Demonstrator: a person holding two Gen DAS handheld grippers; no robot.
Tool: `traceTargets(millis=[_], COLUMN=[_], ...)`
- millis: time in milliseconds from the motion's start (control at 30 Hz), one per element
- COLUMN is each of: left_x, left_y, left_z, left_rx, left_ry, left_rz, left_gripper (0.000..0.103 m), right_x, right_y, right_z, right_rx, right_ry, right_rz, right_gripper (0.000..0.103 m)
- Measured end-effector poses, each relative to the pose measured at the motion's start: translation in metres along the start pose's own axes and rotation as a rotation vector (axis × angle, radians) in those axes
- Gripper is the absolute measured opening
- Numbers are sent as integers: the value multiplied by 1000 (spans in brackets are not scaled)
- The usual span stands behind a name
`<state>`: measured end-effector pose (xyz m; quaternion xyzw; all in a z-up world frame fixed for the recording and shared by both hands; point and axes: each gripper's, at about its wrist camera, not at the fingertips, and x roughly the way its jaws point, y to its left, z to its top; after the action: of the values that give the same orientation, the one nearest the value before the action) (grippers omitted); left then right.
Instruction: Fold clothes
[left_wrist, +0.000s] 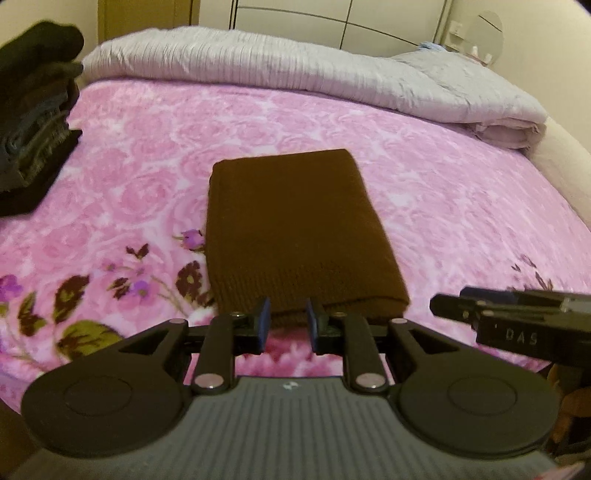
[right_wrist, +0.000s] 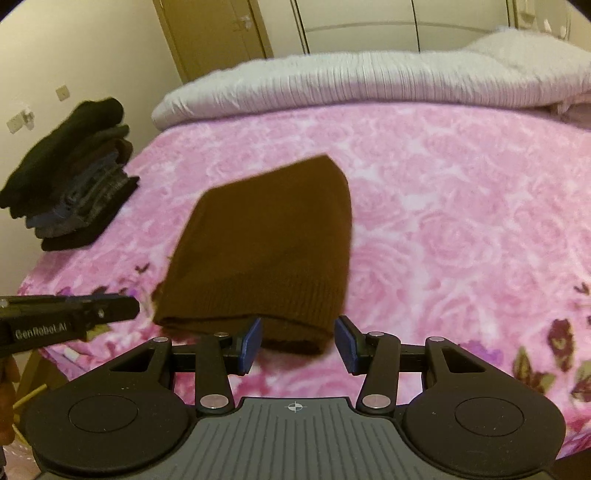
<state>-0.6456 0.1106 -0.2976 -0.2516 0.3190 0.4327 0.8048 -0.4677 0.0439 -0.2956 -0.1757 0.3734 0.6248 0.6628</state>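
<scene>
A brown knitted garment (left_wrist: 295, 229) lies folded into a neat rectangle on the pink floral blanket (left_wrist: 461, 206); it also shows in the right wrist view (right_wrist: 266, 251). My left gripper (left_wrist: 288, 325) is open, its blue-padded fingers just at the garment's near ribbed edge, holding nothing. My right gripper (right_wrist: 297, 341) is open wider, its fingers either side of the garment's near right corner, empty. Each gripper shows from the side in the other's view: the right one (left_wrist: 517, 317) and the left one (right_wrist: 70, 317).
A stack of folded dark clothes (left_wrist: 33, 122) sits at the bed's left side, also in the right wrist view (right_wrist: 74, 177). A rolled pale quilt (left_wrist: 295, 66) lies along the far edge of the bed. Wardrobe doors (right_wrist: 369, 22) stand behind.
</scene>
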Motion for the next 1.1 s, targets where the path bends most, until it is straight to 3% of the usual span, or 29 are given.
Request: traceTargets(millis=[233, 400, 567, 667, 733, 800, 867, 933, 1100], left_x=[-18, 4, 58, 97, 122, 149, 173, 196, 251], left_y=[-2, 29, 64, 73, 76, 78, 82, 87, 96], left_z=[-3, 12, 48, 71, 85, 99, 109, 118, 122], left_rx=[29, 4, -17, -17, -2, 24, 36, 38, 53], left_ry=[-28, -30, -31, -36, -42, -56, -70, -70, -29], left_rz=[-9, -47, -71, -79, -84, -103, -135, -147, -91], left_gripper=[19, 19, 19, 19, 19, 18, 18, 18, 16], right_x=[-18, -10, 28, 52, 73, 97, 122, 151, 209], right_y=[10, 6, -23, -32, -33, -33, -33, -39, -61], right_z=[-5, 1, 30, 57, 76, 93, 108, 118, 127], right_rx=[-26, -33, -38, -57, -90, -120, -148, -140, -115], right_ry=[-33, -40, -89, -142, -184, -210, -219, -211, -95], right_rz=[5, 6, -37, -17, 7, 25, 35, 45, 79], right_gripper=[48, 48, 47, 47, 40, 21, 19, 19, 19])
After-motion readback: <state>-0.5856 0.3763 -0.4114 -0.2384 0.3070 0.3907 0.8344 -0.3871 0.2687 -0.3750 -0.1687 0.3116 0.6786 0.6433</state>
